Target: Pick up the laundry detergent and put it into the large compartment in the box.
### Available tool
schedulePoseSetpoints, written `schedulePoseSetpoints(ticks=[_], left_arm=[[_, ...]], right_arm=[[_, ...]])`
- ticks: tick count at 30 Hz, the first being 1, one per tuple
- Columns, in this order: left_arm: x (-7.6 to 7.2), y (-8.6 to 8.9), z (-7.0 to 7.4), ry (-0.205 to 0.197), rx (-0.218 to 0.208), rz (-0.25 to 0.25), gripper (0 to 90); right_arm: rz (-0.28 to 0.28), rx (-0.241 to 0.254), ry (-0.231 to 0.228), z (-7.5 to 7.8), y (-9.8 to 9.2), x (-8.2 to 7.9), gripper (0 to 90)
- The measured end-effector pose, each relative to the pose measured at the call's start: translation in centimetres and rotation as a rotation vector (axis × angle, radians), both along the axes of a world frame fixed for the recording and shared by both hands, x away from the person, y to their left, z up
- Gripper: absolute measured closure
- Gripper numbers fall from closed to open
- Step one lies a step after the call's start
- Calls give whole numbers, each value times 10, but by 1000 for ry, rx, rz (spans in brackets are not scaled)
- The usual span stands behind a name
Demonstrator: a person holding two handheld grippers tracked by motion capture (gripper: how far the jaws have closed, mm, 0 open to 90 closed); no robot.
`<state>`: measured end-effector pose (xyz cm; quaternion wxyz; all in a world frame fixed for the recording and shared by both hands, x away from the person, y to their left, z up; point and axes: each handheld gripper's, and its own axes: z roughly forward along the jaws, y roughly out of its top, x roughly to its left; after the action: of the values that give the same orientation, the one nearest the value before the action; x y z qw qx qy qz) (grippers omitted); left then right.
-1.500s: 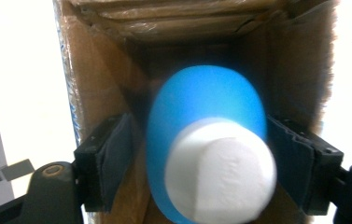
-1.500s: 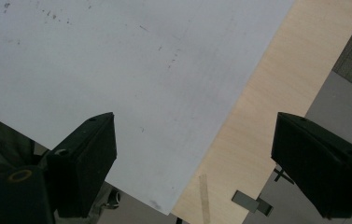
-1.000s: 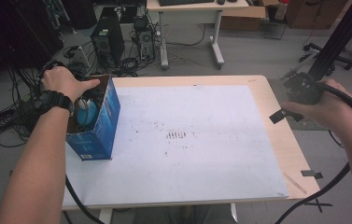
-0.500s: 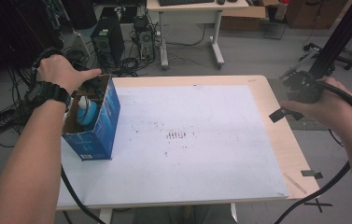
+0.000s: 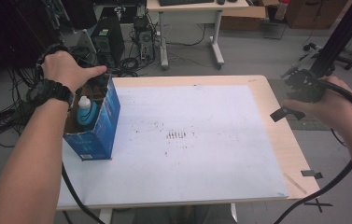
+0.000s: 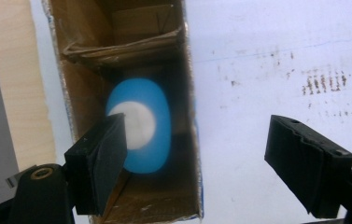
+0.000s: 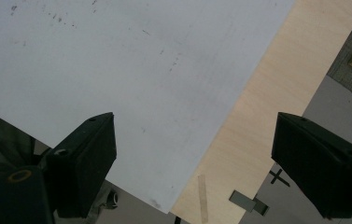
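Lifted further back since earlier, the left tool [image 6: 197, 172] hangs over the open blue box [image 5: 100, 127], jaws apart (one inside), blue white-capped bottle [image 6: 141, 123] beneath; its print is unreadable. Right tool [image 7: 194, 163] gapes above the worktop [image 7: 257, 107] edge.

I am looking across a grey floor [image 5: 257, 56] beyond the table. A white-legged desk [image 5: 190, 9] is standing at the far side, a computer tower [image 5: 106, 39] and tangled cables [image 5: 5, 119] are sitting at left, and a black stand [image 5: 339, 35] is rising at right.
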<state>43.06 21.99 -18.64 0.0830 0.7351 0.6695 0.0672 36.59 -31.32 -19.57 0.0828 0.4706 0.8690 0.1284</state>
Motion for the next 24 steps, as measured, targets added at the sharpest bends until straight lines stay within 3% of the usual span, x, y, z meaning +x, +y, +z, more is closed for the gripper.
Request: schedulePoseSetpoints(ticks=[24], left_arm=[[-1,-51,-7,24,26,-126,212]], right_arm=[[2,2,-1,1,-2,-3,139]])
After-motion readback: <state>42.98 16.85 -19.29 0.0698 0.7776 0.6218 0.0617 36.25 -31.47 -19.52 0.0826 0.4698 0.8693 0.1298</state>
